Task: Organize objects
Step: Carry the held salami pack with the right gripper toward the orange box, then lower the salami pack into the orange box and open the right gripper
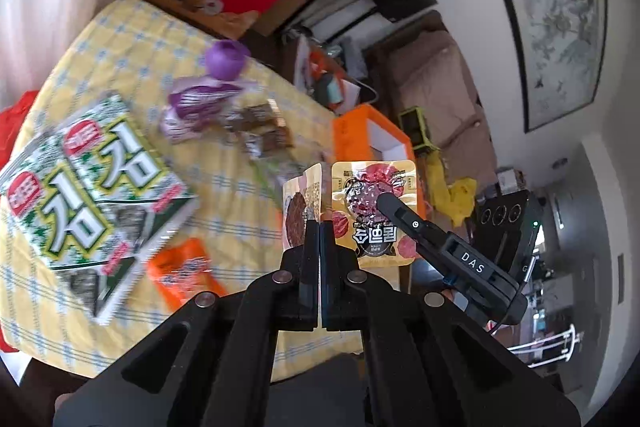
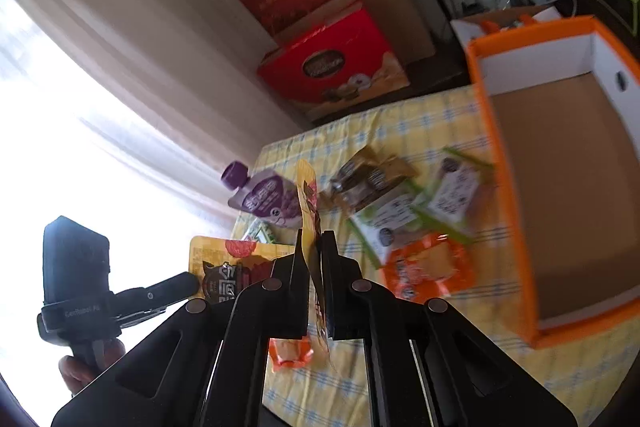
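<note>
My left gripper [image 1: 320, 223] is shut on the edge of a yellow meat-snack packet [image 1: 298, 205], held above the yellow checked tablecloth [image 1: 132, 39]. Right beside it, my right gripper [image 1: 385, 201] pinches a second yellow packet [image 1: 374, 215] of the same kind, which faces this camera. In the right wrist view my right gripper [image 2: 316, 235] is shut on its packet [image 2: 307, 187], seen edge-on. The left gripper [image 2: 191, 281] holds the other packet [image 2: 236, 265] at lower left. An open orange box [image 2: 532, 31] with an empty brown floor stands at the table's right.
On the cloth lie a big seaweed pack [image 1: 92, 195], a purple pouch [image 2: 264, 199], brown wrapped sweets [image 2: 368, 175], green-edged packets [image 2: 400, 219] and orange packets [image 2: 428, 267]. Red gift boxes [image 2: 332, 67] stand behind the table. A hand [image 2: 76, 367] grips the left tool.
</note>
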{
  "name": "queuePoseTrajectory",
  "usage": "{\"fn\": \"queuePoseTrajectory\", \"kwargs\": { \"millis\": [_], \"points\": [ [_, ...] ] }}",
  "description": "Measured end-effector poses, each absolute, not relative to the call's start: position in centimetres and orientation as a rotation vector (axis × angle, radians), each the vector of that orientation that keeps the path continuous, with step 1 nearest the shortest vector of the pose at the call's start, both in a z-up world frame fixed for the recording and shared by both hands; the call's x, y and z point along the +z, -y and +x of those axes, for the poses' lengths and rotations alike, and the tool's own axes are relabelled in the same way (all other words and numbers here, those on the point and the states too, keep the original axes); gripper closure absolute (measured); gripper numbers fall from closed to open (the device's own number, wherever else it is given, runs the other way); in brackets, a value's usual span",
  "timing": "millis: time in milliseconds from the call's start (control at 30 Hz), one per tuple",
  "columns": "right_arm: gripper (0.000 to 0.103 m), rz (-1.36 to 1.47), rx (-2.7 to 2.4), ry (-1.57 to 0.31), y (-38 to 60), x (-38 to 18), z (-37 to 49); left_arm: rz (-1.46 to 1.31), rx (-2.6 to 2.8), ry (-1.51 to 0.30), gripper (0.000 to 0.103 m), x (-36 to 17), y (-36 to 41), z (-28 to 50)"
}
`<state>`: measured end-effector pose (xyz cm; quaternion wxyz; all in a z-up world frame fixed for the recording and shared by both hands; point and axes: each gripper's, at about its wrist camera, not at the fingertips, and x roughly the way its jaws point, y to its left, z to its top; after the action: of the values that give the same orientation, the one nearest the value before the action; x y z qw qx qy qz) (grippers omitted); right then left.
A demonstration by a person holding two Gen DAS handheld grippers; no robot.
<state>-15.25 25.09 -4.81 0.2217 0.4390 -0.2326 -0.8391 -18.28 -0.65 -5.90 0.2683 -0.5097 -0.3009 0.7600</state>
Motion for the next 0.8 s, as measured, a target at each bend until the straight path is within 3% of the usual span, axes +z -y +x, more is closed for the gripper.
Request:
{"fn": "queuePoseTrajectory", "kwargs": {
  "millis": [500, 800],
  "points": [
    [0.099, 1.193, -2.501, 0.708, -35.2, -1.8, -12.6, -1.321, 1.954, 0.684, 0.103, -1.2, -9.9, -18.7],
    [0.099, 1.217, -2.586, 0.770, -40.8, -2.7, -13.0, -1.348, 1.903, 0.611, 0.103, -1.1, -16.8, -20.4]
  ]
}}
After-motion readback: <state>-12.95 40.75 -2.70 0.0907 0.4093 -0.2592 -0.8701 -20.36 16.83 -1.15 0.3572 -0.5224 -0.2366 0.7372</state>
